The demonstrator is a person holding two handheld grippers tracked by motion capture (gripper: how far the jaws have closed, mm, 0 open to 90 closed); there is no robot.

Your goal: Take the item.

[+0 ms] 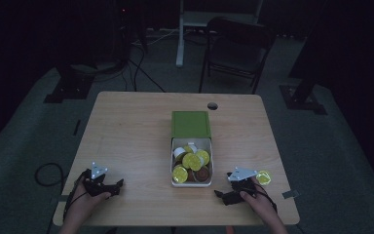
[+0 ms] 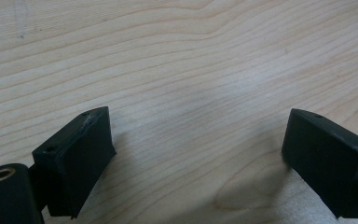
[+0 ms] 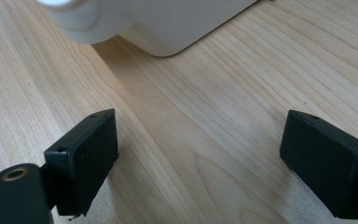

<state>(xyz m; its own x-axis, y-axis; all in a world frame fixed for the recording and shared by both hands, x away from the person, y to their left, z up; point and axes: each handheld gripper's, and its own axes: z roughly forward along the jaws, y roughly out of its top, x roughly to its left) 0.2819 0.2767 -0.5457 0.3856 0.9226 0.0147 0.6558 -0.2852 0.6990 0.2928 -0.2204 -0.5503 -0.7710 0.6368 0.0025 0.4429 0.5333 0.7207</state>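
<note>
Plainly, your left tool (image 1: 119, 184) sat in the lower left of the high view with its jaws spread wide and nothing between them. Its own camera showed both black jaws standing far apart over bare wood grain of the bench (image 2: 177, 70), one at the lower left of that frame and one at the lower right, gripping nothing.

Your right tool (image 1: 217, 194) lay in the lower right of the high view, also with jaws well apart and empty. In the right gripper view the two jaws framed open bench, and the rounded corner of the white box (image 3: 168, 28) sat at the top of the frame, well apart from both jaws.

That white box (image 1: 173, 168) stood just below the middle of the high view, between your two hands and nearer the right one. It held several small cups with yellow lids (image 1: 191, 161), packed close together, with at least one brown-topped cup (image 1: 202, 173) among them near its lower right corner. A green lid (image 1: 190, 124) lay directly above the box in the frame, touching its far edge.

One more yellow-lidded cup (image 1: 263, 177) rested on the bench outside the box, just to the right of your right hand (image 1: 258, 195) and close beside the grey plate on that tool.
</note>
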